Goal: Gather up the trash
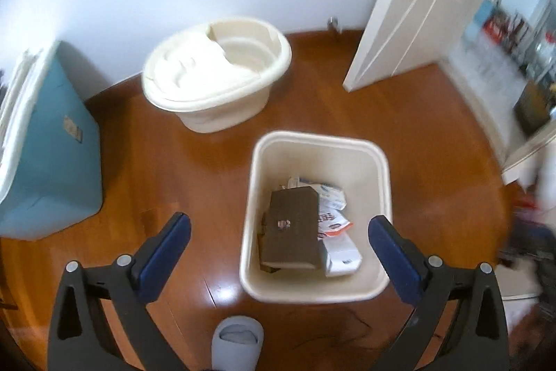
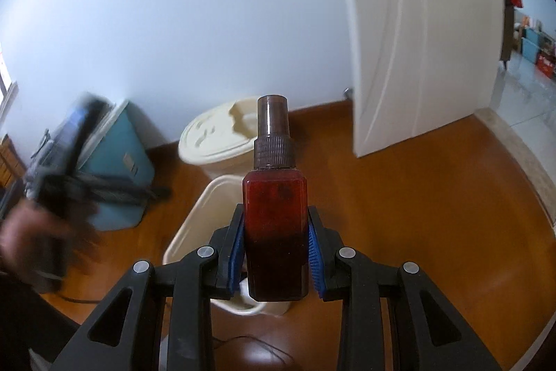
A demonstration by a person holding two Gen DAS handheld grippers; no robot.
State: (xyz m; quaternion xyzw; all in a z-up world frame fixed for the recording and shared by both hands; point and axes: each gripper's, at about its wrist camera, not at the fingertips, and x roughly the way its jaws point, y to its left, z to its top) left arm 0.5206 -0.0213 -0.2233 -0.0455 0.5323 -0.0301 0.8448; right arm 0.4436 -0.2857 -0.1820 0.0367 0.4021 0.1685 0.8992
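Note:
A cream square trash bin [image 1: 257,162] stands on the wooden floor and holds a brown box [image 1: 292,239] and white and red packets [image 1: 333,221]. My left gripper [image 1: 279,225] is open and empty above the bin's near side. My right gripper [image 2: 276,232] is shut on a dark red spray bottle [image 2: 274,218] with a brown cap, held upright above the bin [image 2: 205,211]. The left gripper with the hand shows blurred at the left of the right wrist view [image 2: 62,183].
A round cream tub with a broken lid [image 1: 215,75] stands behind the bin. A teal box [image 1: 45,148] is at the left by the wall. A white door [image 1: 417,6] stands open at the right. A grey slipper [image 1: 238,343] lies near me.

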